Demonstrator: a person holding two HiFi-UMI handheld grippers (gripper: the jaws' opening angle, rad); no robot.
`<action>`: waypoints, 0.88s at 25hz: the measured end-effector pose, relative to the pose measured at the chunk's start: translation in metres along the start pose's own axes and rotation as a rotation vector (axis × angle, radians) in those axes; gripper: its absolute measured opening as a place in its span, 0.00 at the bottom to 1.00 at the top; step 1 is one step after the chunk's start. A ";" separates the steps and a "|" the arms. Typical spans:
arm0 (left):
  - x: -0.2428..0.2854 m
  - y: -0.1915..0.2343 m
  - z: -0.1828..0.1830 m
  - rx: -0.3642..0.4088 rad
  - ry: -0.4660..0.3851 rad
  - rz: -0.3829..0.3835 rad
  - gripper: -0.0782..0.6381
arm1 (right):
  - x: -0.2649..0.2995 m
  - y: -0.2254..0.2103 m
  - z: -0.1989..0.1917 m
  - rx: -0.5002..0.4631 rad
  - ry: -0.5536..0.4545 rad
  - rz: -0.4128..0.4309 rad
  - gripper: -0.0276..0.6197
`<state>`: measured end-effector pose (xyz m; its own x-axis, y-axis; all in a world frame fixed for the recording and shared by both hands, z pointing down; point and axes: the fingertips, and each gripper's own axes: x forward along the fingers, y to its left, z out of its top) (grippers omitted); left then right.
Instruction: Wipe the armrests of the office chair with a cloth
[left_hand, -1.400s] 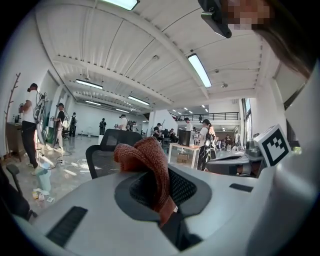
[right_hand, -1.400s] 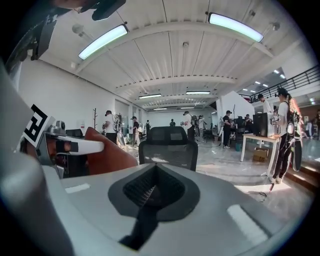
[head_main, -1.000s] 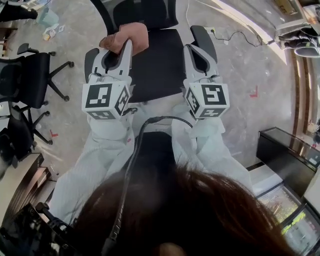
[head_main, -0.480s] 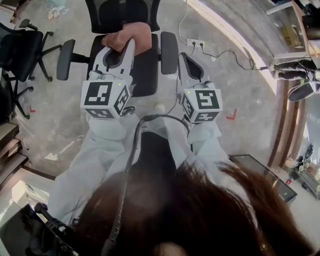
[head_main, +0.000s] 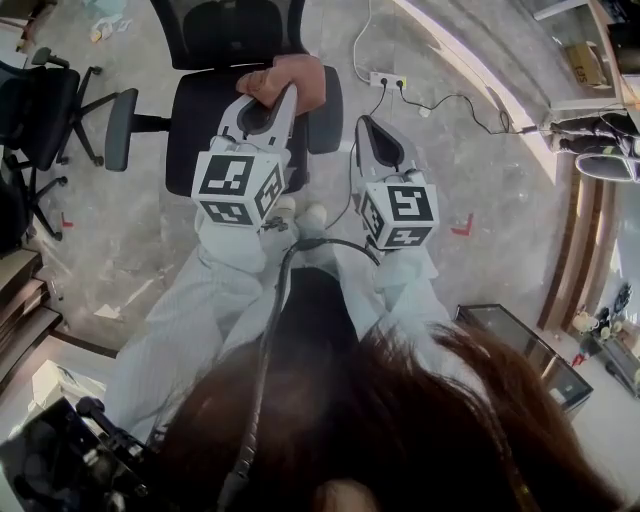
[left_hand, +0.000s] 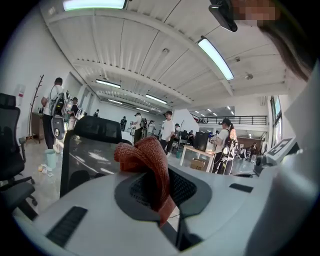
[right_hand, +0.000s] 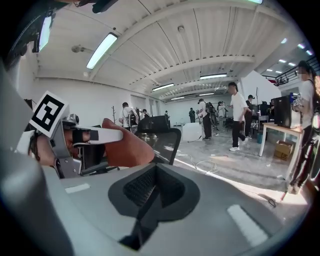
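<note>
The black office chair (head_main: 225, 125) stands ahead of me, with its left armrest (head_main: 118, 115) and right armrest (head_main: 327, 100) at either side of the seat. My left gripper (head_main: 283, 98) is shut on an orange-pink cloth (head_main: 292, 78), which hangs over the seat's right side, close beside the right armrest. In the left gripper view the cloth (left_hand: 148, 165) bunches up between the jaws, in front of the chair's backrest (left_hand: 92, 150). My right gripper (head_main: 366, 130) is shut and holds nothing, to the right of that armrest over the floor. Its own view shows the cloth (right_hand: 125, 145) at the left.
Other black office chairs (head_main: 40, 95) stand at the left. A power strip (head_main: 385, 80) and its cable (head_main: 455, 105) lie on the floor behind the chair. A dark cabinet (head_main: 520, 350) is at the lower right. Several people (right_hand: 237, 117) stand far off.
My left gripper has carried the cloth to the right, from over the seat's back to beside the right armrest. The right gripper has hardly moved, while the head view has shifted.
</note>
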<state>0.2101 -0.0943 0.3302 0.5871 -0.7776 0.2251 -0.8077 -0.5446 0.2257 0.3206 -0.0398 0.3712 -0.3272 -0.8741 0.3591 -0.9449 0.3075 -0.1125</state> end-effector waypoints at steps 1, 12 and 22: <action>0.011 0.001 -0.007 -0.010 0.015 0.000 0.16 | 0.003 -0.004 -0.002 0.005 0.005 -0.004 0.04; 0.149 0.022 -0.131 -0.110 0.236 -0.016 0.16 | 0.049 -0.025 -0.065 -0.002 0.107 -0.024 0.04; 0.221 0.059 -0.204 -0.120 0.418 0.030 0.16 | 0.050 -0.049 -0.108 0.067 0.178 -0.065 0.04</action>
<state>0.3025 -0.2343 0.5864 0.5546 -0.5852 0.5916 -0.8273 -0.4644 0.3161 0.3520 -0.0583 0.4953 -0.2634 -0.8092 0.5252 -0.9647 0.2215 -0.1424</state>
